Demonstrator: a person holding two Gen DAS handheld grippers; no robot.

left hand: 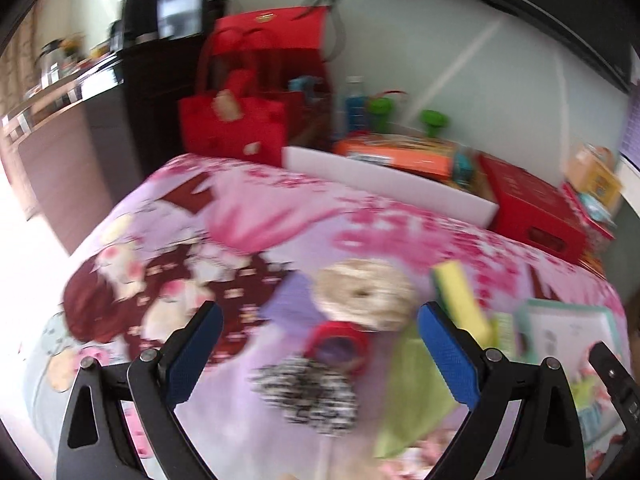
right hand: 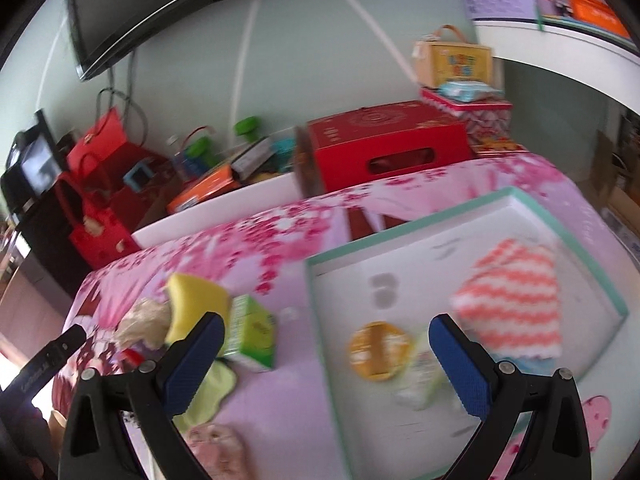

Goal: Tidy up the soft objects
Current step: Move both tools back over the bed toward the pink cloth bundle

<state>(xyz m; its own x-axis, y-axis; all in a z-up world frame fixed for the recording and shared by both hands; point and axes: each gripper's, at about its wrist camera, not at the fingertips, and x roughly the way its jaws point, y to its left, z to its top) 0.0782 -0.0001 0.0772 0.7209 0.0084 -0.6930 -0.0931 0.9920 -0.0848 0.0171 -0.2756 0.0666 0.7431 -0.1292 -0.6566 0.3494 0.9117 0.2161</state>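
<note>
On the pink floral bedspread (left hand: 400, 236), a black-and-white fluffy pad (left hand: 308, 396) lies just before the widely spread, empty left gripper (left hand: 320, 356), beside a beige round puff (left hand: 364, 292) and a yellow sponge (left hand: 460, 296). All are judged light and squashy, best pinched across the middle. The right gripper (right hand: 326, 364) is likewise held spread and empty over the teal-rimmed tray (right hand: 400, 236), where a striped coral cloth (right hand: 512, 312) lies toward the far right corner; no writing can be read through the blur.

motion-blurred speckled scrunchie (left hand: 306, 394)
</note>
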